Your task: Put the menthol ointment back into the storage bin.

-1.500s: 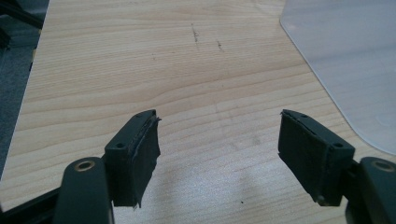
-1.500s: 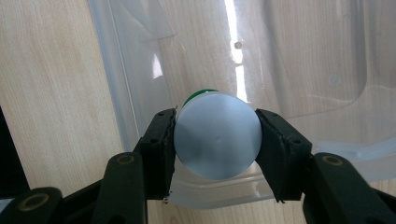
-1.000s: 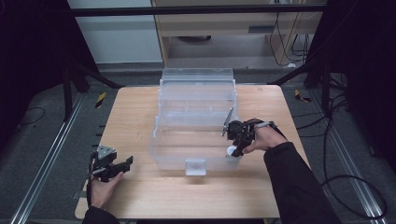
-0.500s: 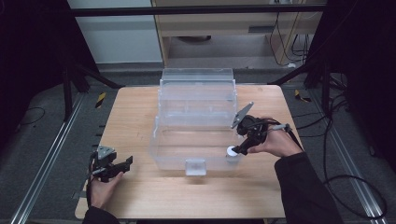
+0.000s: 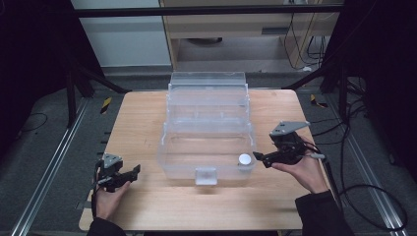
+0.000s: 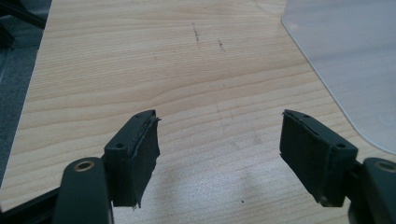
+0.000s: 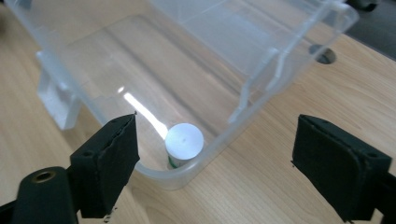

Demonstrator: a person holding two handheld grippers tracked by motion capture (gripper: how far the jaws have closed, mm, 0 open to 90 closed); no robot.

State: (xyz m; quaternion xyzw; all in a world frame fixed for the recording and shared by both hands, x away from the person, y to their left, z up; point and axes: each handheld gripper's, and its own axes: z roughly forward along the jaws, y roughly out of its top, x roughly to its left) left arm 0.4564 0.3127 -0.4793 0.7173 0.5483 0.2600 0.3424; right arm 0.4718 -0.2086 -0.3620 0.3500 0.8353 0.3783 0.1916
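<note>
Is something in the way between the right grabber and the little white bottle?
Yes. The clear box wall stands between the right gripper and the small white-capped bottle, which stands inside the box's near corner. From above, nothing covers it.

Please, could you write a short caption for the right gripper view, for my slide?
Open right gripper above the wooden table, facing a white-capped bottle standing in the corner of a clear plastic box.

Small container (image 5: 244, 159) in the bin's (image 5: 206, 129) near right corner, bin mid-table (image 5: 142, 113).
</note>
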